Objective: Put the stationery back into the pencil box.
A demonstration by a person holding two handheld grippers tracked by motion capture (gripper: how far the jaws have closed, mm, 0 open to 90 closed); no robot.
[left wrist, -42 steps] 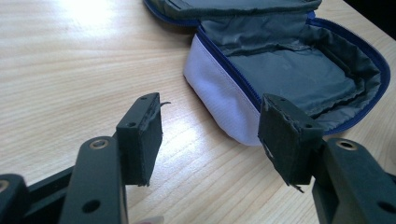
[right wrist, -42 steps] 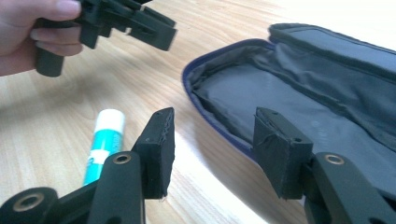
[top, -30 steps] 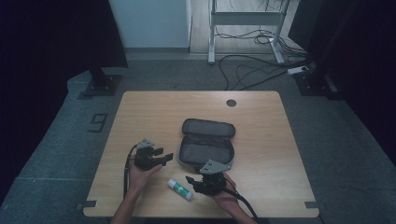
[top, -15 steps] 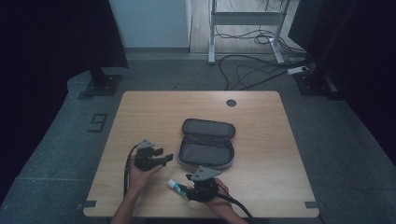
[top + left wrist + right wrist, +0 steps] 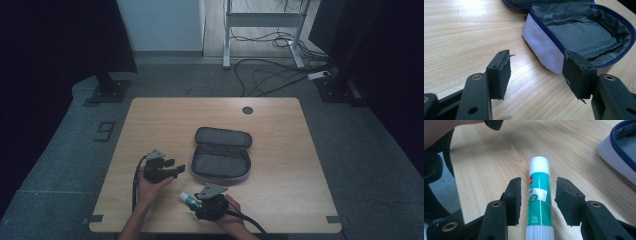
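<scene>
Pencil case (image 5: 584, 37) lies unzipped just ahead of the left hand-held gripper (image 5: 536, 72), nothing visible inside. Left jaws wide apart, empty. Right hand-held gripper (image 5: 537, 200) straddles the glue stick (image 5: 539, 195) on the bench (image 5: 499, 152); jaws have just been closing, pads not touching.

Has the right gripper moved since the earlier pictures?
Yes. The right gripper has slid left along the table's near edge, away from the open pencil case, fingers closing around the glue stick.
</scene>
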